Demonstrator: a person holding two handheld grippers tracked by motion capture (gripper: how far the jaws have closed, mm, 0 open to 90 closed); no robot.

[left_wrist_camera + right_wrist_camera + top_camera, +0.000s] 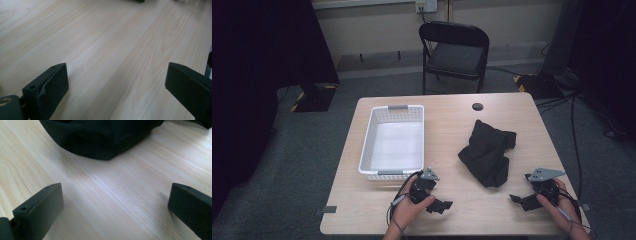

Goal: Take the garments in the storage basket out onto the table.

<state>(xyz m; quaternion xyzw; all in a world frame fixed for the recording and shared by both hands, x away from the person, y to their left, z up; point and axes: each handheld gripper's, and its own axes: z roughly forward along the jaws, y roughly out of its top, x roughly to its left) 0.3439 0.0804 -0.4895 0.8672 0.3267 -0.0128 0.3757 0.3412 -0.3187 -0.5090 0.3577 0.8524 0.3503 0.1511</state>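
High view, left gripper (441,205): held low over the desk (447,120), jaws apart; white basket (393,141) just beyond it.
High view, right gripper (518,200): jaws apart over the desk; crumpled black cloth (488,151) ahead of it and toward the other gripper.
High view, background: black folding chair (455,53) beyond the desk.
Left gripper view: jaws spread wide, nothing between them, bare wood beneath.
Right gripper view: jaws wide apart and empty; black cloth (100,137) lies on the desk just ahead, not touching.
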